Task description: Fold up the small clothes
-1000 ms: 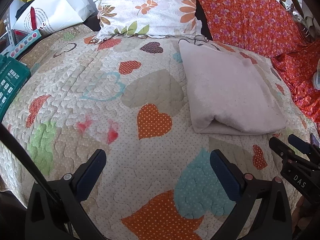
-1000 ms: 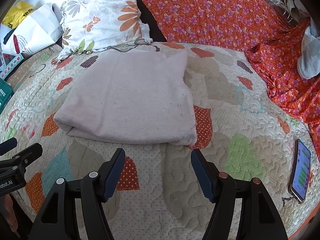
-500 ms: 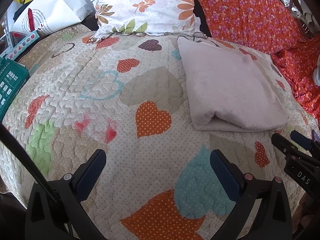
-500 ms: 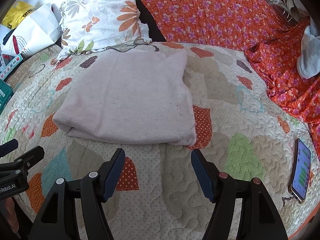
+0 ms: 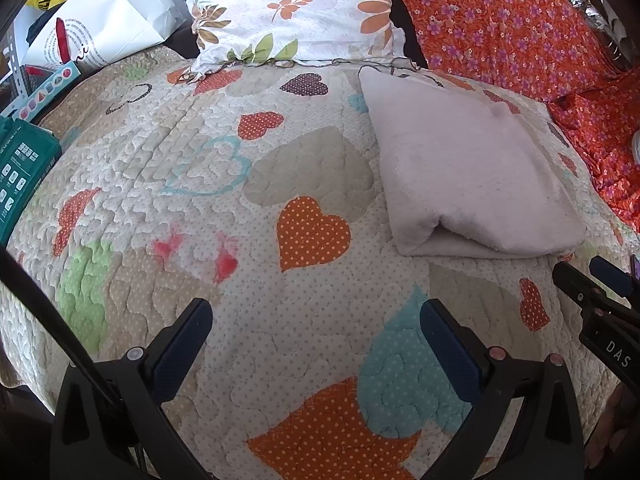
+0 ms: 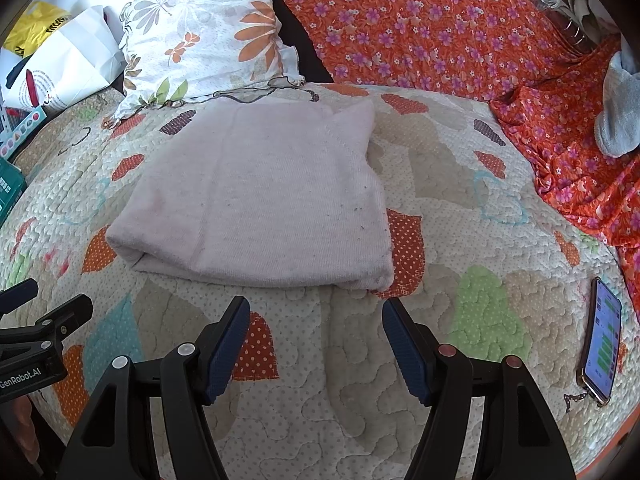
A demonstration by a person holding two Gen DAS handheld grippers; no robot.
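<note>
**Pink garment lies folded; both grippers wait empty before it**

Pink knit cloth, the folded garment (image 6: 256,196), lies flat on the quilt (image 6: 460,208) of the bed, its far edge near the flowered pillow (image 6: 208,36) and its thick rolled fold turned toward the grippers. In the left wrist view the same garment (image 5: 468,168) sits to the right, with two layers showing at the near edge.

The right gripper (image 6: 316,344) hangs just in front of the near edge, its jaws released and wide, with only quilt between them. The left gripper (image 5: 316,344) also has its jaws released and empty, over bare quilt and well to the left of the garment.

The piece looks folded already at least once. If one more fold is wanted, I think the good way is to bring each gripper to one near corner, slide the lower finger under all layers together, close firmly, then lift both corners at equal height and carry them to the far edge. Taking only the top layer would open the fold again. The right near corner (image 6: 380,280) looks thin and a little loose, so it may slip. I cannot see clearly how many layers lie inside the roll on the left side.

Outward on the quilt, a phone (image 6: 602,340) lies at the right, well apart, and an orange flowered cloth (image 6: 420,28) covers the far side.
</note>
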